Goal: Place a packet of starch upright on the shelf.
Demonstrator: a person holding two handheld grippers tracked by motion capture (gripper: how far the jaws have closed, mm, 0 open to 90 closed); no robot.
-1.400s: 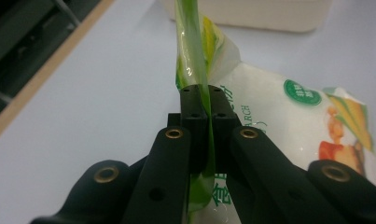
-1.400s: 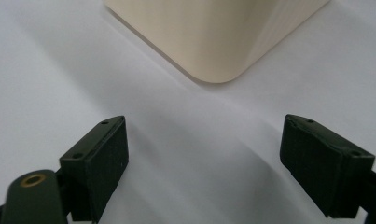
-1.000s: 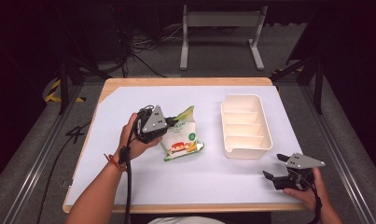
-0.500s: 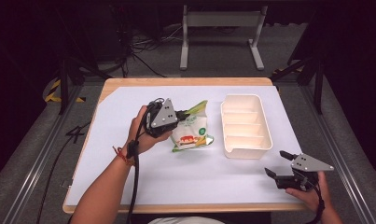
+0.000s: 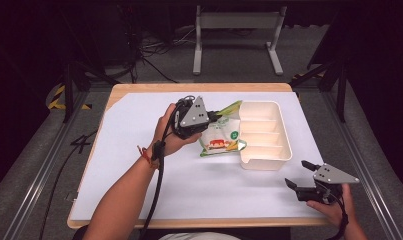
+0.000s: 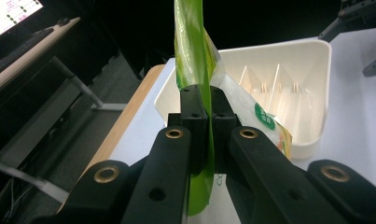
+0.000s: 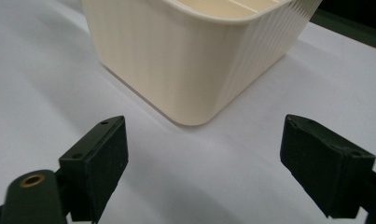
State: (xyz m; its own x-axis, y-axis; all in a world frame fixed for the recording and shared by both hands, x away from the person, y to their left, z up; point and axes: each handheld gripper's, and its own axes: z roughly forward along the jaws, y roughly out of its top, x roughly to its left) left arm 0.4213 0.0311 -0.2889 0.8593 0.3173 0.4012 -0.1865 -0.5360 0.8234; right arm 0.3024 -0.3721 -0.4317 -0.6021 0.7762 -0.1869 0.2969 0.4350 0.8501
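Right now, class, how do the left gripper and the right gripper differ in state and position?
The left gripper is shut on the green edge of the snack bag; the right gripper stands open with nothing between its jaws. The left gripper is lifted beside the cream tray, the right gripper sits low near the table's front edge. Both have black jaws and are hand-held.
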